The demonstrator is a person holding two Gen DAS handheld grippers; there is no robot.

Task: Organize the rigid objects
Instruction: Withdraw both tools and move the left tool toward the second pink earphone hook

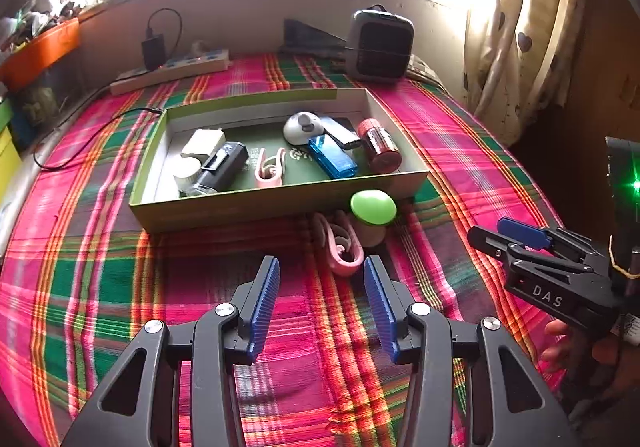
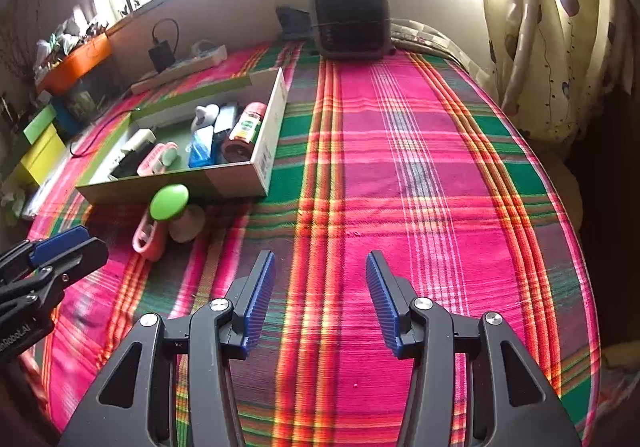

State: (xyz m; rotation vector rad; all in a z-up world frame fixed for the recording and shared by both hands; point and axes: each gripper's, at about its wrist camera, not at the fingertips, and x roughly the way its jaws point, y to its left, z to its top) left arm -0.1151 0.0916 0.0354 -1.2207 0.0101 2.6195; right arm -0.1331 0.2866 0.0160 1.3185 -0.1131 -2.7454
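A shallow green cardboard box (image 1: 280,203) (image 2: 224,179) lies on the plaid cloth. It holds a red cylinder (image 1: 380,145), a blue case (image 1: 332,157), a pink clip (image 1: 270,169), a black device (image 1: 222,167) and several other small items. In front of the box lie a second pink clip (image 1: 340,251) (image 2: 148,239) and a green-capped white object (image 1: 373,207) (image 2: 169,202). My left gripper (image 1: 320,261) is open, its tips just short of that clip, with nothing between them. My right gripper (image 2: 320,257) is open over bare cloth to the right, away from the objects.
A grey heater (image 1: 380,47) (image 2: 348,19) stands at the back by the wall. A power strip (image 1: 172,67) with a charger and cable lies at the back left. A curtain (image 2: 552,47) hangs at the right, past the bed's edge. Orange and yellow bins (image 2: 80,59) sit at the left.
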